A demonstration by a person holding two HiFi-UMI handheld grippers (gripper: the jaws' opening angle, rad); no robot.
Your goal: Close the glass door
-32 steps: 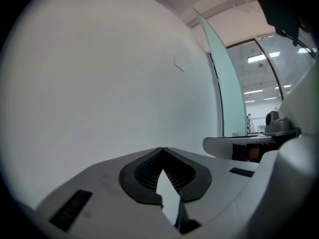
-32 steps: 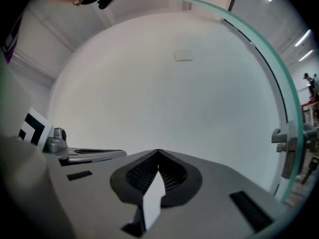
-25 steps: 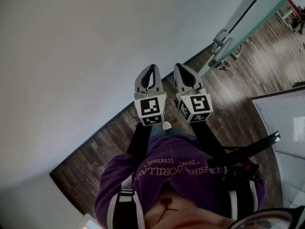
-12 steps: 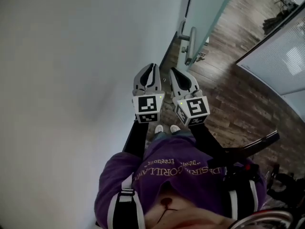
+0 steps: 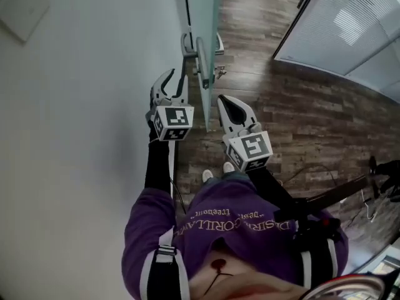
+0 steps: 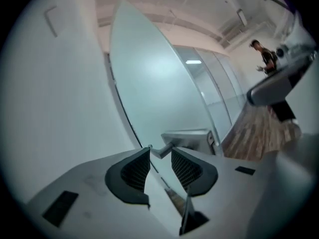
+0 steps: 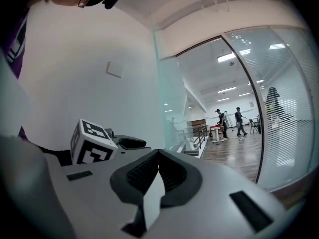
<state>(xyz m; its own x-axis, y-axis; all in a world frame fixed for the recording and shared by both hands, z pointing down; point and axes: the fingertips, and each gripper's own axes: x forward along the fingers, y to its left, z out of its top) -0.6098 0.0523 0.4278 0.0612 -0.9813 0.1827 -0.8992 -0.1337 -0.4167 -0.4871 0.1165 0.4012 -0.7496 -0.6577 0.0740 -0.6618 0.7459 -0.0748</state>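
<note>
**Left gripper open at the door handle; right gripper closed**

The left gripper (image 6: 160,151) has its jaws partly apart; they have just been opening. The free end of the door handle (image 6: 179,141) lies between the two fingertips. The pads appear not to press on it, though the wide-angle view leaves contact uncertain.

The right gripper (image 7: 157,154) has its jaws fully together, with nothing between them. In the head view it sits to the right of the door's edge, lower in the frame than the left gripper and apart from the handle.

The glass door (image 5: 203,17) is frosted. It stands edge-on between the two grippers, close beside the white wall (image 5: 81,105).
</note>
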